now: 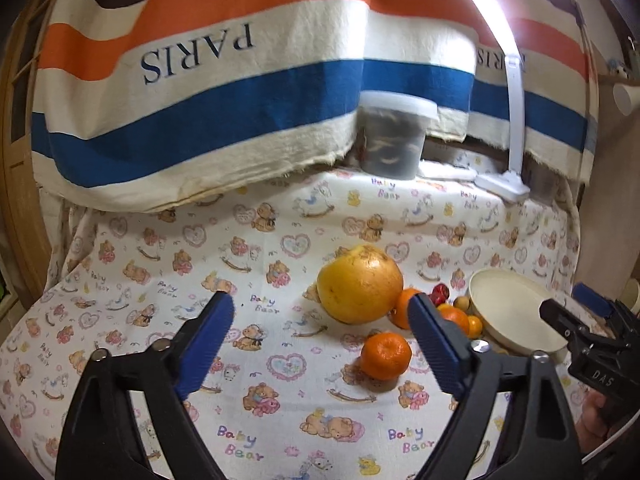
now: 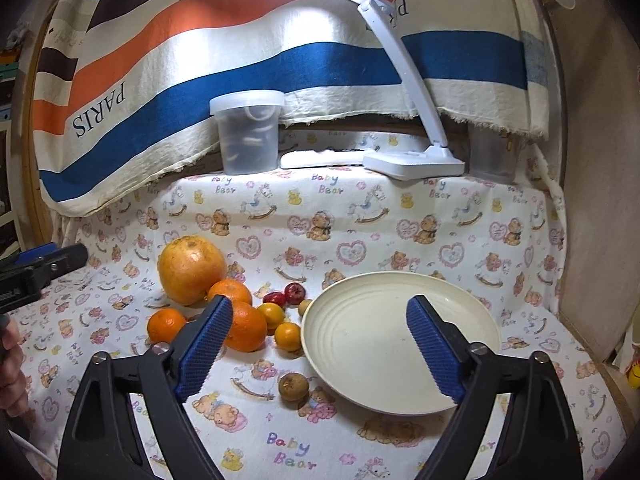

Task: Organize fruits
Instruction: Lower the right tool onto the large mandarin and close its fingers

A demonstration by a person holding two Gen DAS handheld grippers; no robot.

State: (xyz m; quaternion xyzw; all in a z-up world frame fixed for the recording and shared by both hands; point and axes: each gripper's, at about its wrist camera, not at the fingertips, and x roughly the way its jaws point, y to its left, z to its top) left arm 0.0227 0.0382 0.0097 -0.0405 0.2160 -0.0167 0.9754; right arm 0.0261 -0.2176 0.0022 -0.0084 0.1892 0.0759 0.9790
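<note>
Both claws gape empty, fruits (image 2: 224, 312) lying ahead beside plate (image 2: 400, 340).

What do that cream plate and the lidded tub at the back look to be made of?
The cream plate looks like matte plastic or melamine, though glazed ceramic is possible: it shows faint concentric ridges and a soft sheen. The lidded tub looks like translucent frosted plastic, since blurry shapes show through its cloudy wall.
</note>
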